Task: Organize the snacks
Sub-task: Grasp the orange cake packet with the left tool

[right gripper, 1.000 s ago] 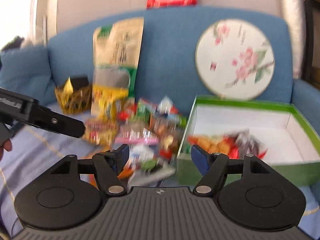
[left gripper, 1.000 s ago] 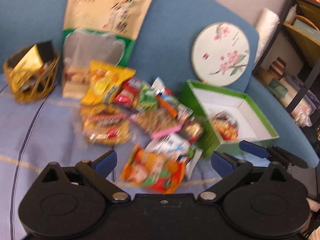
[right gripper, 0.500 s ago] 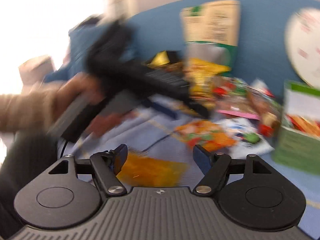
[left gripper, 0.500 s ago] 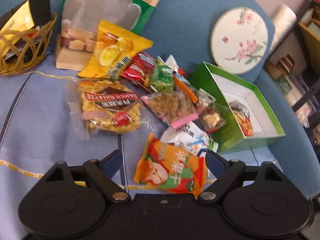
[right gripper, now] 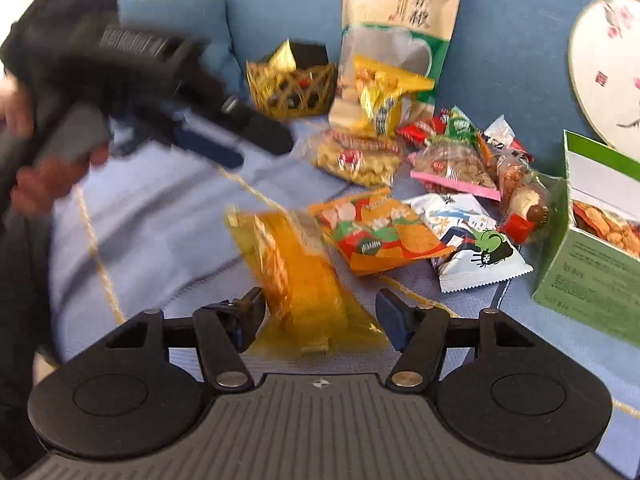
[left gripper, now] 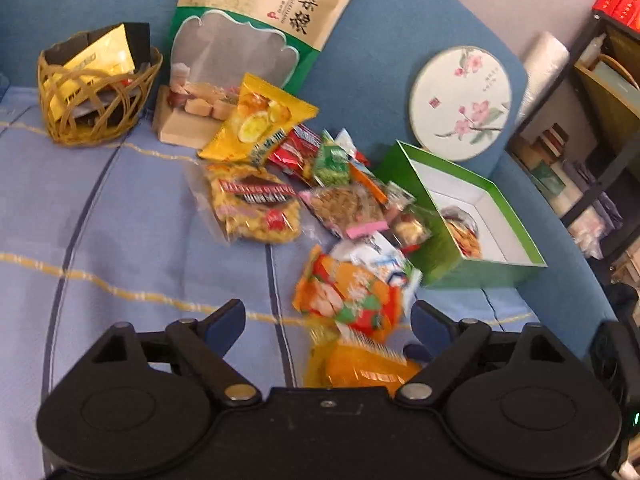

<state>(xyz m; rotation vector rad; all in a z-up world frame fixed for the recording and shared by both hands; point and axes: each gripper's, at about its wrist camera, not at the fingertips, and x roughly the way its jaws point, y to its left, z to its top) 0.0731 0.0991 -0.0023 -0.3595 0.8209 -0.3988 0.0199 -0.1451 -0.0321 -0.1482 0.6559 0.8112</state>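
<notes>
Lit evenly and brightly; blown-out white glare above the left tool (right gripper: 224,140), itself smeared with motion blur. Yellow packet (right gripper: 304,280) below it blurred too; edges bowed by fisheye.

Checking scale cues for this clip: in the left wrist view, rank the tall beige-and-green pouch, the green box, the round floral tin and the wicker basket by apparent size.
1. Beige-and-green pouch, largest, though cropped at the top.
2. Green box.
3. Wicker basket and round floral tin look alike; fisheye distortion makes ranking them unsure.
</notes>
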